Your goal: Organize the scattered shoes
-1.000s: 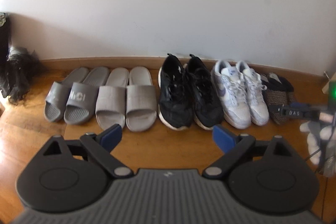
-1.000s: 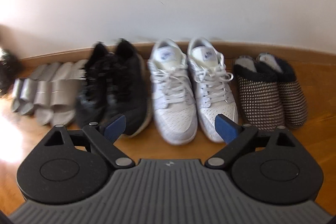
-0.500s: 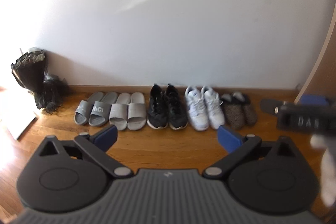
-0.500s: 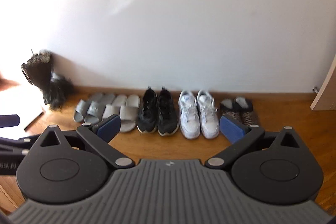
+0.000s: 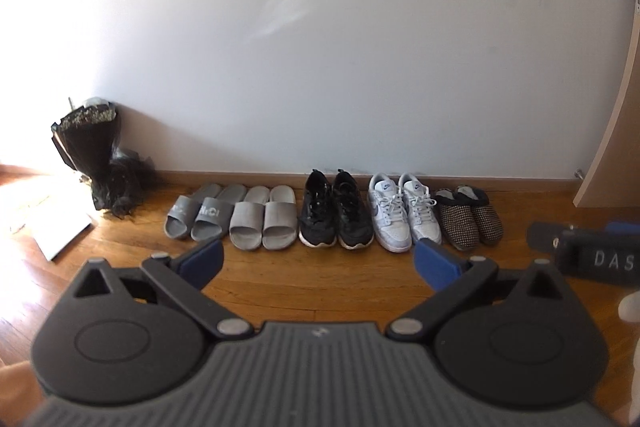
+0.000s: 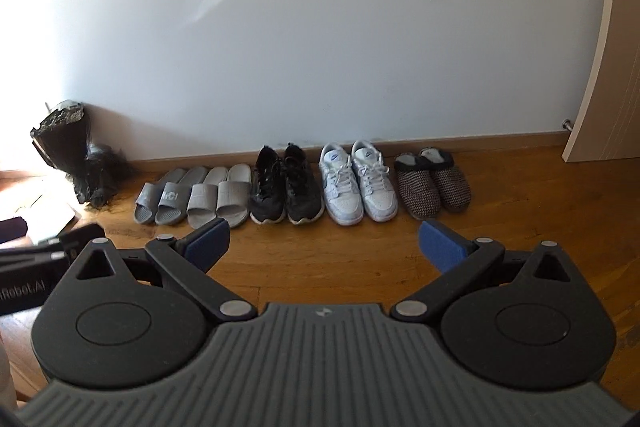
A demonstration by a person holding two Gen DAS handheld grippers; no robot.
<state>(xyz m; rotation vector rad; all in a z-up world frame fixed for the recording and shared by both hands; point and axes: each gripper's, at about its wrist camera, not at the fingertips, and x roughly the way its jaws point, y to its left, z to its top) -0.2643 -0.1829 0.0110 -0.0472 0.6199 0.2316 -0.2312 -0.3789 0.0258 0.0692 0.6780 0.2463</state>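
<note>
L gripper (image 5: pixel 316 259) & R gripper (image 6: pixel 324 241) both spread wide, nothing held, well back from shoes. Five prs in a row along wall (image 5: pixel 320 67): grey slides (image 5: pixel 196 213), black trainers (image 5: pixel 336 213), white sneakers (image 5: pixel 404 211), knit slippers (image 5: pixel 468 213). Looks done. Vs 1 s ago: both pulled far back.

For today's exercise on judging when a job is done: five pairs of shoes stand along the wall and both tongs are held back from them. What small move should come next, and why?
Probably none on the shoes: just lower both tongs and stop. The slides, grey slippers, black trainers, white trainers and knit slippers stand paired in one row, toes outward. The left tongs and right tongs are open, holding nothing.
</note>
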